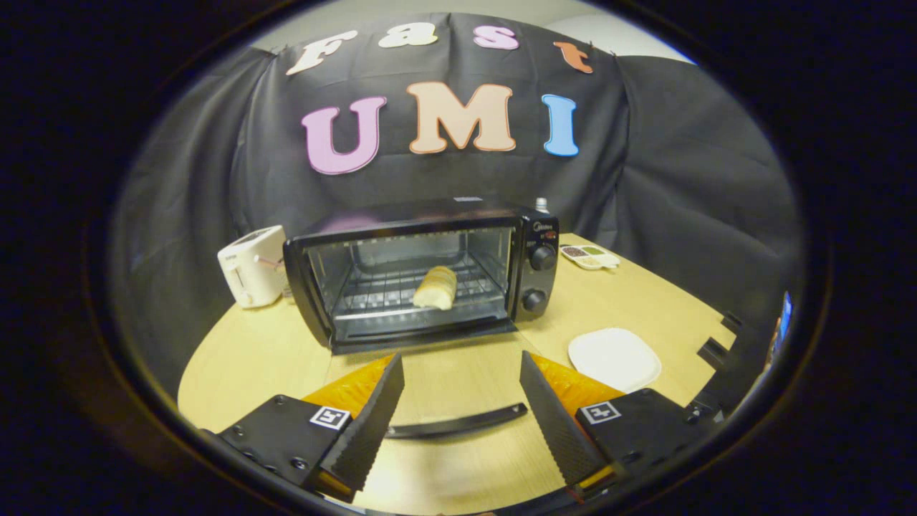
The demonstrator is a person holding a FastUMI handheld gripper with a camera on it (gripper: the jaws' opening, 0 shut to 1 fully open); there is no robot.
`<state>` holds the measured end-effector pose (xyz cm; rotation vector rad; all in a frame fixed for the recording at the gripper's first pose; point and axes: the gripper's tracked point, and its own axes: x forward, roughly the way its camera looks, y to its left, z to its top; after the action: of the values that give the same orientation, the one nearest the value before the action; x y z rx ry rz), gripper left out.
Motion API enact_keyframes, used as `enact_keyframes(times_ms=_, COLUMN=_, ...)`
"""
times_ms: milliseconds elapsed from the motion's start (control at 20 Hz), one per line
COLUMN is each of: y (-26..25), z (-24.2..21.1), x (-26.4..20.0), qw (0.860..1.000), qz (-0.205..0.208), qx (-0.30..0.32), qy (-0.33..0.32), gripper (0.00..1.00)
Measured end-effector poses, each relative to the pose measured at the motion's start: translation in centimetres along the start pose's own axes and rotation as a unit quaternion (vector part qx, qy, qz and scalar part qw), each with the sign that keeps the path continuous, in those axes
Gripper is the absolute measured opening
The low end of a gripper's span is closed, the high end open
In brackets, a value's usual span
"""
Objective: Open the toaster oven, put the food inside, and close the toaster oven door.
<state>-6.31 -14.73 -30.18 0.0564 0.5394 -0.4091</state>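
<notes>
Bread (435,287) sits on the rack inside the toaster oven (423,272), door (458,401) dropped fully open w/ its handle (458,423) lying between the fingers. Gripper (462,376) spread wide, nothing in its grasp, hovering just ahead of the door. White plate (614,358) on table (243,358) to the right; white toaster (252,266) left of oven.

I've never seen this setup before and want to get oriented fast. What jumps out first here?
The black toaster oven stands on the round wooden table, its door dropped flat toward the fingers, with a bread roll on the rack inside. The gripper is open, fingers spread either side of the door's handle, touching nothing. A white toaster sits beside the oven and an empty white plate lies on the other side.
</notes>
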Motion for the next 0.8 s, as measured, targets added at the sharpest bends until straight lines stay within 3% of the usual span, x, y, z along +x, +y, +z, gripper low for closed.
enact_keyframes(times_ms=200, y=0.0, z=-3.9, x=-1.9, qw=0.999, qz=0.029, qx=0.013, qy=0.016, gripper=1.00)
enact_keyframes(times_ms=350, y=-1.1, z=-5.2, x=-2.4, qw=1.000, qz=0.023, qx=0.008, qy=0.013, gripper=1.00)
enact_keyframes(times_ms=800, y=-0.7, z=-9.0, x=0.2, qw=0.996, qz=0.042, qx=0.032, qy=0.067, gripper=1.00)
